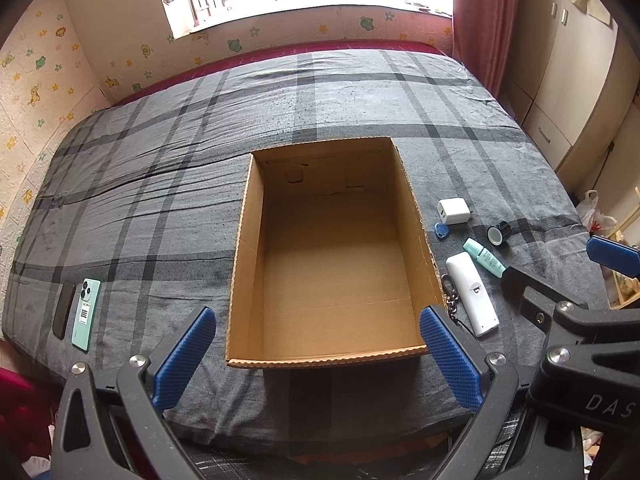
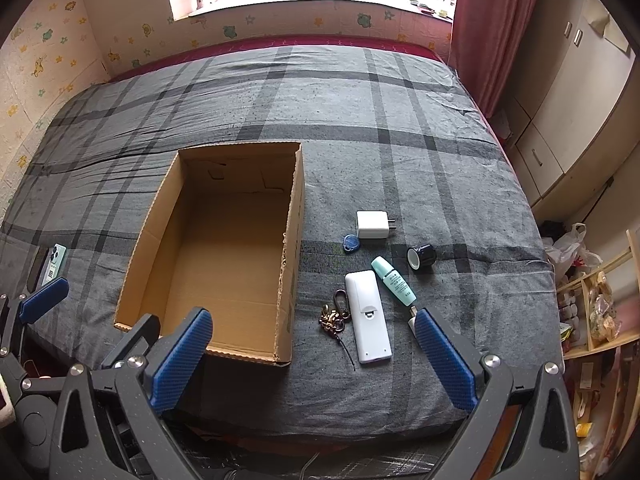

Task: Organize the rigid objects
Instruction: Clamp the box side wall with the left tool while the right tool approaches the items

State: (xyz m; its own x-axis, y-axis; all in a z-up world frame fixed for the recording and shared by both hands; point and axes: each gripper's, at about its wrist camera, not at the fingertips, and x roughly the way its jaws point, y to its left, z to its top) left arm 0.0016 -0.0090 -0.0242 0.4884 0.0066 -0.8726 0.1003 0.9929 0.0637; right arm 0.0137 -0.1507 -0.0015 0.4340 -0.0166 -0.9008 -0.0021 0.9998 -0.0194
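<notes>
An open, empty cardboard box lies on the grey plaid bed. To its right lie a white remote, a mint tube, a white charger, a blue key tag, a small black jar and a keychain. To the box's left lie a mint phone and a dark phone. My left gripper is open at the box's near edge. My right gripper is open near the remote, holding nothing.
The bed fills the view, with a wall and window behind. A red curtain and cupboards stand at the right. Shelves with clutter and a plastic bag sit beside the bed's right edge.
</notes>
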